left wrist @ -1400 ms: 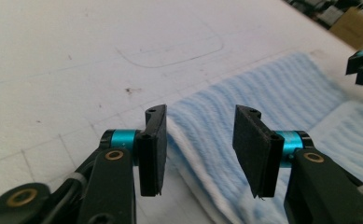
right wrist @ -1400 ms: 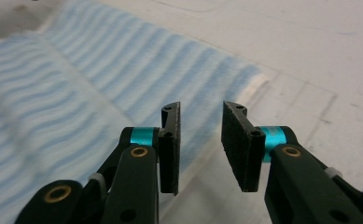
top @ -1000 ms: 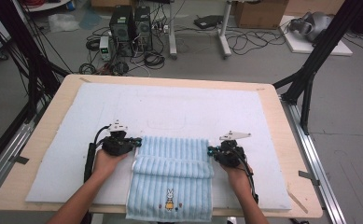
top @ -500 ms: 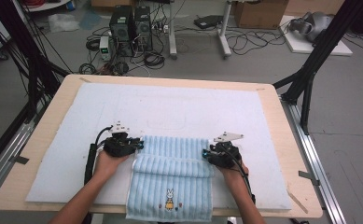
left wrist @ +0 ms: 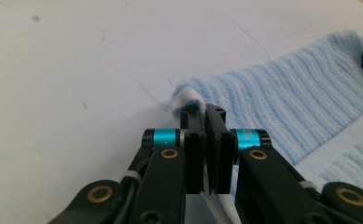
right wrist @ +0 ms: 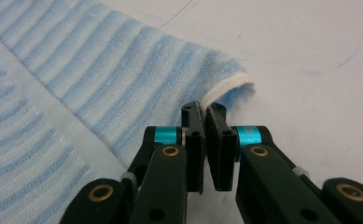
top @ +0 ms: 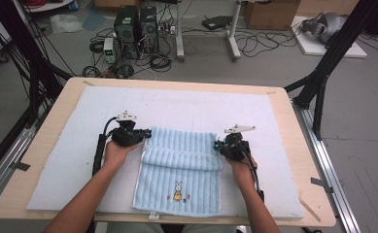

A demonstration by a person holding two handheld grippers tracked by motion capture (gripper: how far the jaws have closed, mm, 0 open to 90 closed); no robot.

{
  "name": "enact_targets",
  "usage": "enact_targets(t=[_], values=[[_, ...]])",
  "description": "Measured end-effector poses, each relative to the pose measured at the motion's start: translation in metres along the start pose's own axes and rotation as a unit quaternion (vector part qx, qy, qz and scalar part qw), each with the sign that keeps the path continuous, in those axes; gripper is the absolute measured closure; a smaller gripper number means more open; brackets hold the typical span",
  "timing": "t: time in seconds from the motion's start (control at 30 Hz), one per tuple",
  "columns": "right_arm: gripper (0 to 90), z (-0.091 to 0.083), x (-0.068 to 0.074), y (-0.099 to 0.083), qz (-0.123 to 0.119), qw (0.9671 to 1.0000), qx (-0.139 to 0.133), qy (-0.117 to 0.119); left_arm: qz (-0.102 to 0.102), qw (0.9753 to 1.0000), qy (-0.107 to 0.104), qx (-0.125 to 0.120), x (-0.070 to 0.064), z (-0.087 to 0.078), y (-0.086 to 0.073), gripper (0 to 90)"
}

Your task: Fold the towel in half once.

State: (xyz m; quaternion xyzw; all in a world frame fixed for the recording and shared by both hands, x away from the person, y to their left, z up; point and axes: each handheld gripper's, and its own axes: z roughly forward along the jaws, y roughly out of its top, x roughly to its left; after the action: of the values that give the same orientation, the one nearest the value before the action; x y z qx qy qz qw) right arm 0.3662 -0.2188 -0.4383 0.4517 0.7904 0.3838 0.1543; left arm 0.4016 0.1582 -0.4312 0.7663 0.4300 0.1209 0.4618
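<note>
A light blue striped towel point(top: 181, 184) with a small bunny motif point(top: 178, 187) lies on the white mat point(top: 186, 109). Its far part is turned over into a rolled band across its width. My left gripper point(top: 146, 133) is at the band's left end, shut on the towel's white-edged corner point(left wrist: 188, 99). My right gripper point(top: 216, 144) is at the band's right end, shut on the other corner point(right wrist: 233, 86). In the left gripper view the jaws point(left wrist: 206, 109) meet at the corner of the towel point(left wrist: 286, 98). The right gripper view shows the same pinch point(right wrist: 203, 108) on the towel point(right wrist: 137, 70).
The mat covers most of a wooden table point(top: 300, 160), with bare mat beyond and beside the towel. Black frame legs point(top: 322, 82) stand at the table's sides. Computer boxes point(top: 135, 24) and cables lie on the floor behind it.
Both grippers have moved away from the person with the towel's corners, and the towel has slid farther onto the mat. The right gripper has also shifted slightly left.
</note>
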Motion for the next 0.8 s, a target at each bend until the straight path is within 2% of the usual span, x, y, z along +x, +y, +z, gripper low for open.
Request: enact_targets(t=[0.1,0.17,0.27,0.33,0.4,0.47,0.5,0.57,0.63,0.7,0.73,0.8], values=[[86.3,0.007,-0.008,0.009,0.001,0.9999,-0.006,-0.009,0.016,0.9997,0.001,-0.018,0.004,0.006,0.008,86.2],[86.3,0.011,-0.013,0.013,0.002,0.9998,-0.013,-0.015,0.028,0.9989,0.002,-0.037,0.007,0.008,0.007,86.1],[86.3,0.015,-0.017,0.019,0.007,0.9996,-0.022,-0.016,0.022,0.9991,0.006,-0.035,0.013,0.013,0.004,86.1],[86.3,0.018,-0.018,0.022,0.002,0.9995,-0.025,-0.021,0.019,0.9993,0.007,-0.031,0.016,0.016,0.005,86.0],[86.3,0.021,-0.017,0.026,-0.001,0.9993,-0.025,-0.026,0.016,0.999,0.011,-0.04,0.018,0.017,0.007,86.1],[86.1,0.022,-0.018,0.027,0.005,0.9991,-0.031,-0.028,0.013,0.9986,0.024,-0.046,0.018,0.016,0.009,84.2],[85.2,0.023,-0.018,0.028,0.008,0.9991,-0.031,-0.029,0.007,0.9985,0.03,-0.046,0.018,0.015,0.009,80.5],[79.1,0.022,-0.018,0.027,0.013,0.9992,-0.026,-0.029,-0.006,0.9988,0.024,-0.043,0.021,0.011,0.009,70.3],[68.3,0.019,-0.019,0.026,0.02,0.999,-0.03,-0.027,-0.014,0.9987,0.015,-0.048,0.022,0.006,0.009,66.1],[65.6,0.014,-0.019,0.025,0.02,0.9988,-0.038,-0.025,-0.01,0.9983,0.002,-0.057,0.02,0.0,0.009,65.7],[65.2,0.011,-0.019,0.025,0.018,0.9989,-0.037,-0.021,-0.001,0.9983,-0.003,-0.058,0.019,-0.002,0.008,65.7],[64.4,0.006,-0.018,0.025,0.014,0.9991,-0.036,-0.016,0.008,0.9986,-0.021,-0.048,0.015,-0.003,0.007,65.7]])
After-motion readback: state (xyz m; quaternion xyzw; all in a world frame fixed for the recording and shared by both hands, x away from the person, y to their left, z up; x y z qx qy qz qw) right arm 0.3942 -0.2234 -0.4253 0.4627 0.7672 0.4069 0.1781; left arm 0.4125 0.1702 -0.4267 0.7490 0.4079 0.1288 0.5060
